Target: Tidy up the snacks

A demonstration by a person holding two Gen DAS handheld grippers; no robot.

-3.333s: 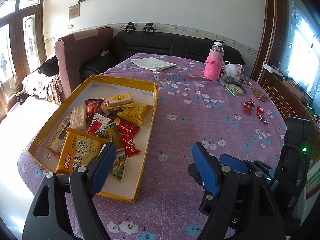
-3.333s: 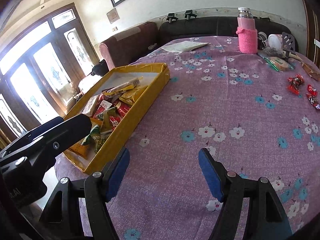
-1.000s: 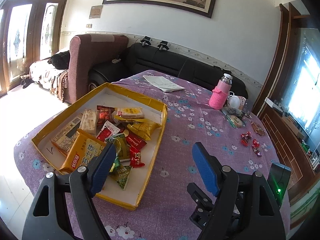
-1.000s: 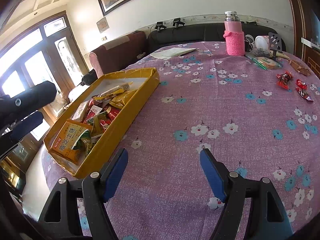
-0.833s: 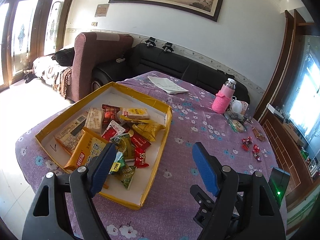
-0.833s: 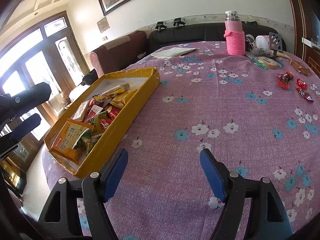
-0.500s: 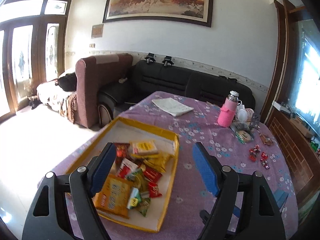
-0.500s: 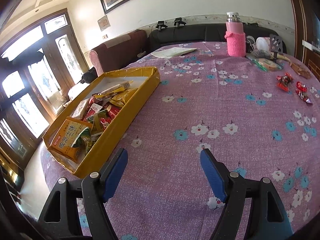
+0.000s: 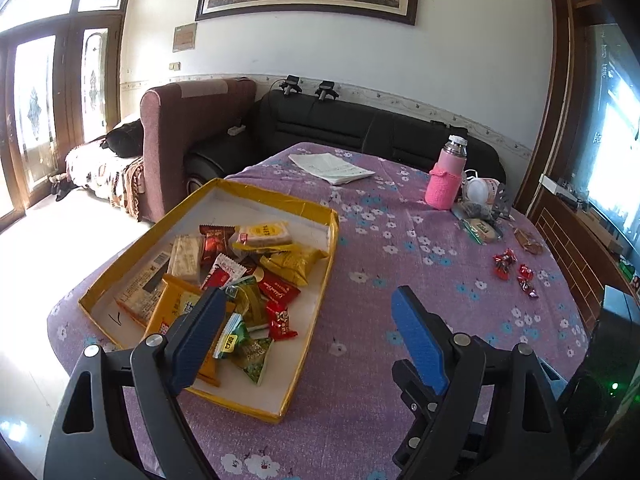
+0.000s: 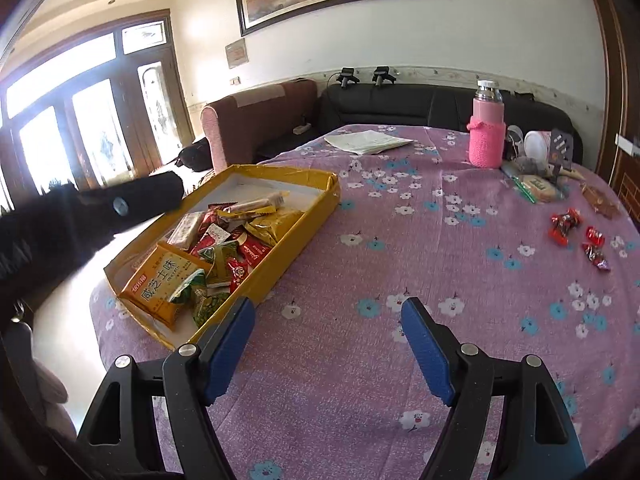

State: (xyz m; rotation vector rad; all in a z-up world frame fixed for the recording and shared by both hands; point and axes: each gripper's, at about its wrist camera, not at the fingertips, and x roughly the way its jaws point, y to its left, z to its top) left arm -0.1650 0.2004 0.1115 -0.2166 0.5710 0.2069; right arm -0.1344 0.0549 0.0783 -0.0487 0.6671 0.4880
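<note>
Yellow cardboard tray (image 9: 328,240), shallow, white-floored, at the left of the surface (image 9: 400,280), which is covered in a purple flowered cloth.

Contents: a loose heap of snack packets (image 9: 248,272) lying against the tray's near and right walls, its far end bare. Includes an orange flat pack (image 10: 164,276) at the near end, a yellow pillow bag (image 9: 292,262), small red sachets, green crinkled sachets, and pale bars. All look light and soft; the film wrappers are likely slippery and will crumple. Judged best taken by a sealed end seam or across the flat middle, lightly, since the bars and biscuits may crack under pressure.

Left gripper (image 9: 308,320): held above the tray's near right corner, blue fingers (image 9: 200,332) spread wide, nothing between them.

Right gripper (image 10: 324,344): over bare cloth just right of the tray, fingers (image 10: 424,344) spread apart, empty.

Centre, far edge: folded papers (image 9: 332,168).

Right, far edge: bottle in a pink knitted sleeve (image 9: 446,184), with small clutter beside it.

Right side: several red wrapped candies (image 10: 576,232) scattered on the cloth, well apart from the tray. These seem the items not yet gathered; small, light, and likely to skid, so pinch across the body rather than the twisted ends.
</note>
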